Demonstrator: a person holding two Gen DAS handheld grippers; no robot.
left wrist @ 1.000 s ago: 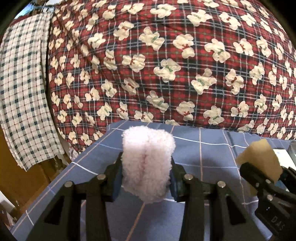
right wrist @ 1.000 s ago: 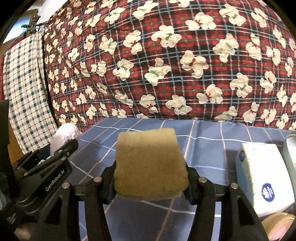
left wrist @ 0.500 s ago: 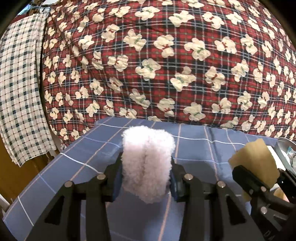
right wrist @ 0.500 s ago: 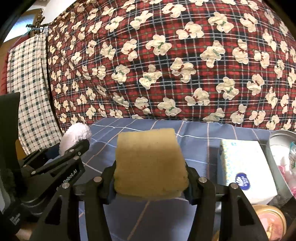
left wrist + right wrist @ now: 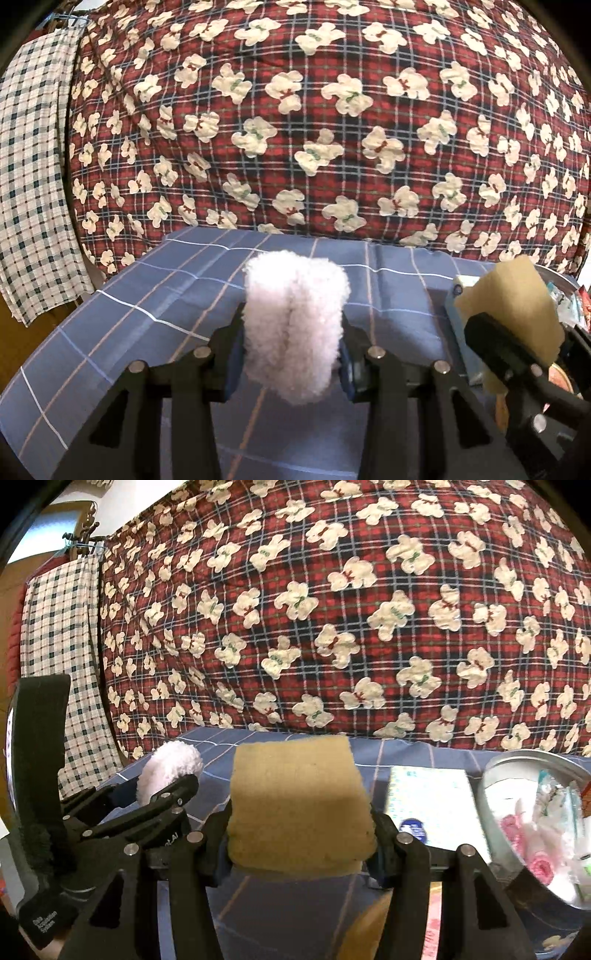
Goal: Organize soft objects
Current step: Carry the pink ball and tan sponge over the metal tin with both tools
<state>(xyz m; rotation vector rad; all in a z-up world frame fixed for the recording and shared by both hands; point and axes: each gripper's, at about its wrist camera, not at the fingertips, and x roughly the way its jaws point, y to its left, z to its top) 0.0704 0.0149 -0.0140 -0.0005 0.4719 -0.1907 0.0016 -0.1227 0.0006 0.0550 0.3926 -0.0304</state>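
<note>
My left gripper (image 5: 293, 354) is shut on a white fluffy pad (image 5: 295, 325), squeezed and folded between the fingers, held above the blue checked tablecloth (image 5: 166, 295). My right gripper (image 5: 299, 834) is shut on a tan sponge (image 5: 297, 801), also held above the cloth. Each gripper shows in the other's view: the right one with the sponge (image 5: 517, 317) at the right edge, the left one with the fluffy pad (image 5: 170, 771) at the left.
A white and blue tissue pack (image 5: 432, 805) lies on the cloth to the right. A metal bowl (image 5: 495, 771) with pink and white soft items stands at the far right. A red plaid bear-print quilt (image 5: 332, 129) hangs behind the table. A checked cloth (image 5: 29, 184) hangs left.
Both grippers have swung to the right with their loads still held. The tissue pack and the metal bowl have come further into the right wrist view.
</note>
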